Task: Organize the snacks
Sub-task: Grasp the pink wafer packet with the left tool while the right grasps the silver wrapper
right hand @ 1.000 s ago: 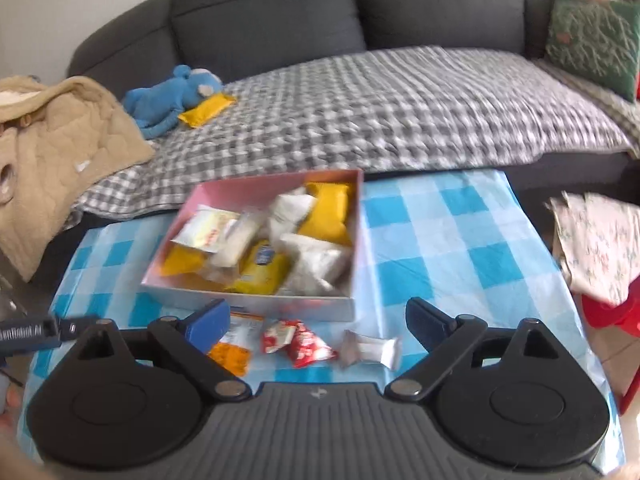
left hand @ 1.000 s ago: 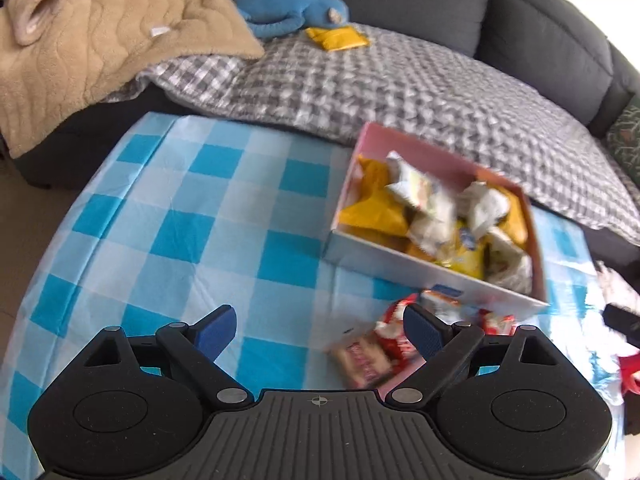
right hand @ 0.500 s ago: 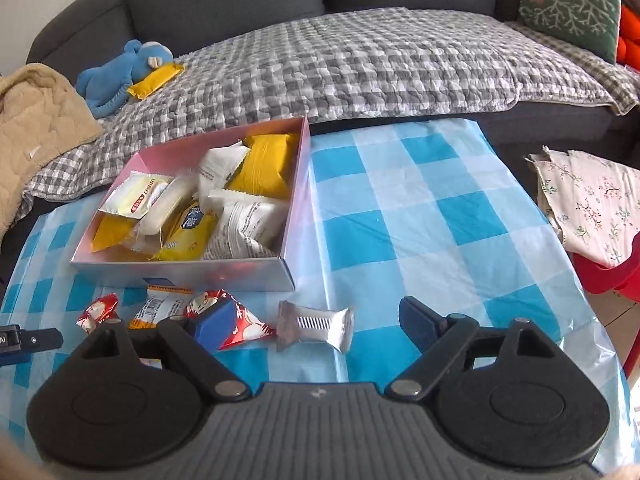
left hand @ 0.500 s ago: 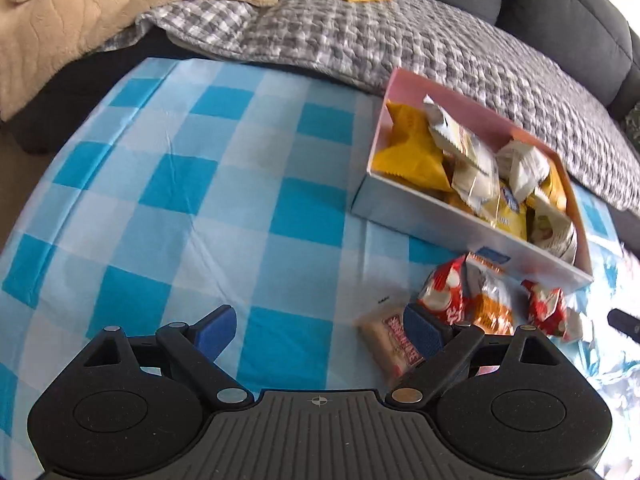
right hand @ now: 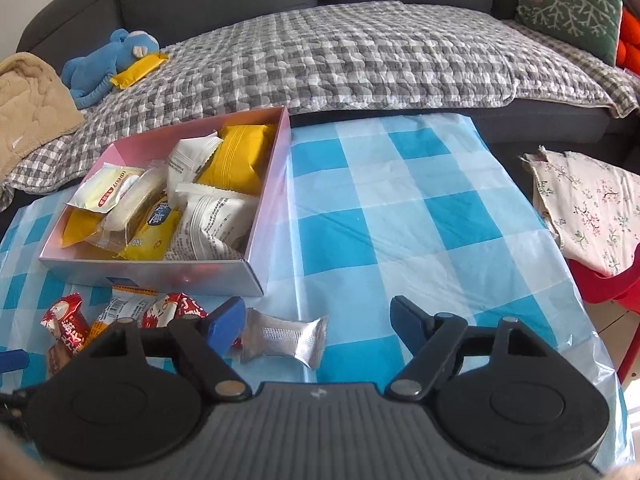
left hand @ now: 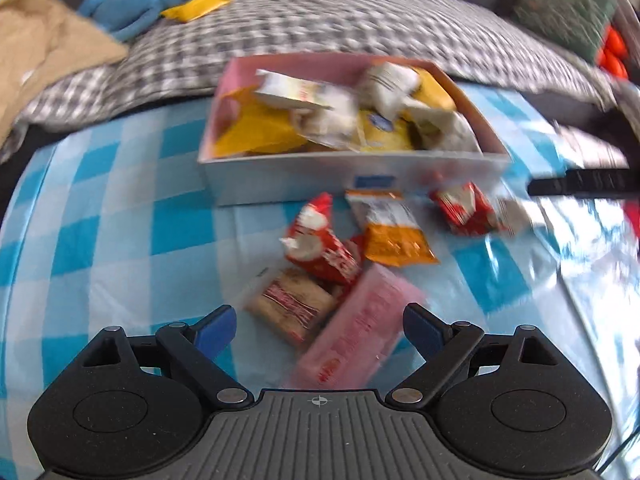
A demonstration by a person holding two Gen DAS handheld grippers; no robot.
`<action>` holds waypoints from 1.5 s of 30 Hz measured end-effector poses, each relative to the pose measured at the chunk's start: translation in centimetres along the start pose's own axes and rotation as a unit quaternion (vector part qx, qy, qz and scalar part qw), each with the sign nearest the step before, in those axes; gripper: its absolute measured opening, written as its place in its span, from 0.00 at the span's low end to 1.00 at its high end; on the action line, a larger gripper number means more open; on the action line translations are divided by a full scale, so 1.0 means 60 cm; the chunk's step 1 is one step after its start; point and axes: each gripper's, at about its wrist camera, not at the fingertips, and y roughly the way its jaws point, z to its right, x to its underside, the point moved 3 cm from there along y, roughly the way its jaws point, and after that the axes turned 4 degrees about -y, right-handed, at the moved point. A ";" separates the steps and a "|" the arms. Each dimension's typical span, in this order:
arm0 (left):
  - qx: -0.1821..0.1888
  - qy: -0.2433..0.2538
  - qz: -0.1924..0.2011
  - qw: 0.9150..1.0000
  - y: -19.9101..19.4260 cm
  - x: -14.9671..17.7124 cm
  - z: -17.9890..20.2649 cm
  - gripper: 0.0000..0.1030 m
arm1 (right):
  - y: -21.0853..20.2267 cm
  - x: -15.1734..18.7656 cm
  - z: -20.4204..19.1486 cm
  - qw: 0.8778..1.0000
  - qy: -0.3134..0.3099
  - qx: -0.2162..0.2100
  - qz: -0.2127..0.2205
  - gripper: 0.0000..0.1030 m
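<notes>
A pink box (left hand: 352, 178) (right hand: 160, 276) full of snack packets sits on the blue checked table. In front of it lie loose snacks: a brown biscuit packet (left hand: 290, 304), a pink packet (left hand: 360, 328), red packets (left hand: 316, 240) (left hand: 464, 208) and an orange packet (left hand: 394, 232). My left gripper (left hand: 318, 326) is open, its jaws on either side of the brown and pink packets, just above them. My right gripper (right hand: 318, 318) is open over a silver packet (right hand: 286, 336), which lies between its jaws toward the left finger. Red (right hand: 176, 308) and orange (right hand: 120, 308) packets lie to its left.
A grey sofa with a checked blanket (right hand: 360, 48) runs behind the table. On it lie a blue plush toy (right hand: 108, 64), a yellow packet (right hand: 138, 68), a beige fleece (right hand: 28, 108) and a green cushion (right hand: 568, 4). A floral cloth on a red chair (right hand: 592, 216) stands right.
My left gripper has swung right and come down over the loose snacks in front of the box. My right gripper has moved closer to the silver packet. Both stayed open.
</notes>
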 end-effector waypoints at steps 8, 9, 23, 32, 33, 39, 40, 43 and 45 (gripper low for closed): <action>-0.008 0.037 -0.014 0.999 0.015 0.010 0.014 0.61 | 0.036 0.024 -0.036 0.996 -0.085 -0.002 -0.029 0.69; -0.009 0.040 -0.017 0.999 0.014 0.008 0.015 0.50 | 0.036 0.024 -0.039 0.995 -0.090 -0.007 -0.033 0.66; 0.017 0.027 -0.036 0.999 -0.003 -0.002 0.010 0.29 | 0.018 0.014 -0.037 0.995 -0.072 -0.050 -0.044 0.28; 0.046 -0.011 -0.025 0.999 -0.030 -0.021 -0.014 0.29 | 0.004 0.005 -0.023 0.996 -0.044 -0.068 -0.034 0.19; 0.051 -0.015 -0.025 0.998 -0.033 -0.023 -0.016 0.29 | 0.003 0.005 -0.024 0.996 -0.045 -0.069 -0.032 0.19; 0.060 -0.025 -0.020 0.998 -0.040 -0.029 -0.018 0.29 | 0.004 0.007 -0.038 0.994 -0.053 -0.086 -0.033 0.19; 0.059 -0.025 -0.019 0.998 -0.040 -0.029 -0.018 0.29 | 0.007 0.009 -0.042 0.994 -0.061 -0.078 -0.037 0.21; 0.058 -0.025 -0.020 0.998 -0.038 -0.028 -0.018 0.29 | 0.024 0.015 -0.046 0.995 -0.070 -0.055 -0.047 0.25; 0.059 -0.024 -0.021 0.998 -0.038 -0.026 -0.017 0.29 | 0.034 0.018 -0.044 0.995 -0.072 -0.037 -0.050 0.26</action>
